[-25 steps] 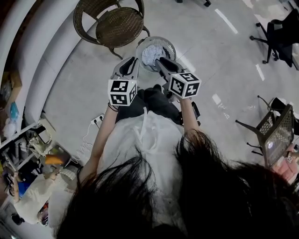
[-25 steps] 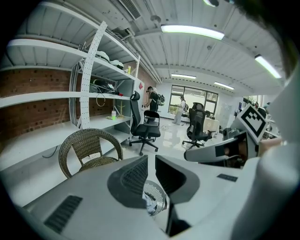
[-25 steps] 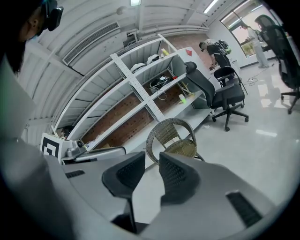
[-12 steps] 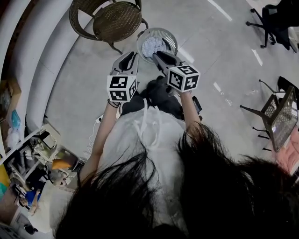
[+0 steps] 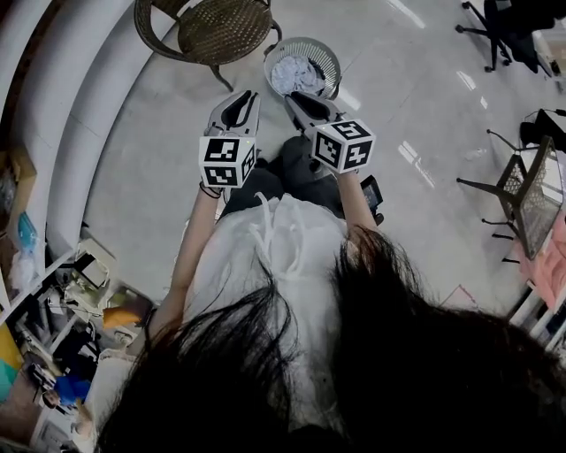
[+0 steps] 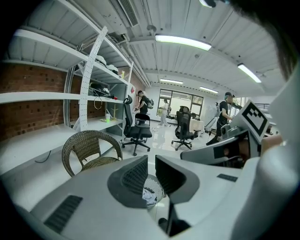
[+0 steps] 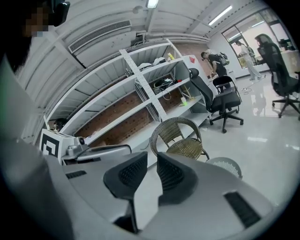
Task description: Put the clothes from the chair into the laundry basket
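Beyond the knees, pale crumpled clothes (image 5: 294, 75) fill the round white wire laundry basket (image 5: 332, 55), the brown wicker chair (image 5: 225, 26) sits bare, and the left gripper (image 5: 246, 95) and the just-closing right gripper (image 5: 291, 98) are barely parted and empty, so judged best kept clear.

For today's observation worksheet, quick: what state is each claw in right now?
Left claw: slightly open, empty.
Right claw: slightly open, empty; it has just been closing.

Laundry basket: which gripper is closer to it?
Right. The right gripper, empty jaws having just been closing, hovers just before the laundry basket; the left gripper is farther, off to its left.
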`<state>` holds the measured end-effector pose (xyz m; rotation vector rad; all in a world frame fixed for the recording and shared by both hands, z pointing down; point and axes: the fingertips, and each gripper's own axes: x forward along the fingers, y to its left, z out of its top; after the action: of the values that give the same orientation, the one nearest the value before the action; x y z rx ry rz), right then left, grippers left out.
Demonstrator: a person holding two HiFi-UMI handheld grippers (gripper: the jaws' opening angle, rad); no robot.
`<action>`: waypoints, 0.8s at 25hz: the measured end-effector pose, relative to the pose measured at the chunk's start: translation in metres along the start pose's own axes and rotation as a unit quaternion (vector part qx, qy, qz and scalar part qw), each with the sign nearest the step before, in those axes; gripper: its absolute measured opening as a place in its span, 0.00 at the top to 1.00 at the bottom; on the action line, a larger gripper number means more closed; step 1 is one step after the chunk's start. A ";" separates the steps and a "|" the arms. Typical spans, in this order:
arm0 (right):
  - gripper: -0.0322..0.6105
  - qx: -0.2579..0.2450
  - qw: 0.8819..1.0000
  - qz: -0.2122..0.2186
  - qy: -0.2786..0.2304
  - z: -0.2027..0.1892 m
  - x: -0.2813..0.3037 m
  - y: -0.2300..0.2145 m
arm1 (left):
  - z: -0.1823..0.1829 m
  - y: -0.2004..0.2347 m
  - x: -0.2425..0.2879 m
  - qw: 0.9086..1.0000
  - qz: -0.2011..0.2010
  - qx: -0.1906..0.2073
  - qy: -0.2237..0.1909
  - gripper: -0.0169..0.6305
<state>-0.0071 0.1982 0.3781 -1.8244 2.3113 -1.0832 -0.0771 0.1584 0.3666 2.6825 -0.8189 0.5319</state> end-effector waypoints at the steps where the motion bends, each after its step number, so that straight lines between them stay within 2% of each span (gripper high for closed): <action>1: 0.84 -0.002 1.000 -0.002 -0.002 -0.002 0.000 0.006 | -0.003 0.002 -0.006 1.000 -0.003 0.001 0.000 0.88; 9: 0.86 -0.036 0.999 -0.015 -0.015 -0.018 -0.005 0.044 | -0.019 0.004 -0.037 1.000 -0.021 0.007 -0.007 0.88; 20: 0.87 -0.066 0.998 -0.016 -0.014 -0.026 -0.016 0.060 | -0.014 -0.012 -0.046 0.999 -0.035 0.016 -0.028 0.88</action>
<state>-0.0634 0.2298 0.3610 -1.9138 2.4002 -0.9220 -0.1092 0.1945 0.3577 2.7553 -0.7344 0.4597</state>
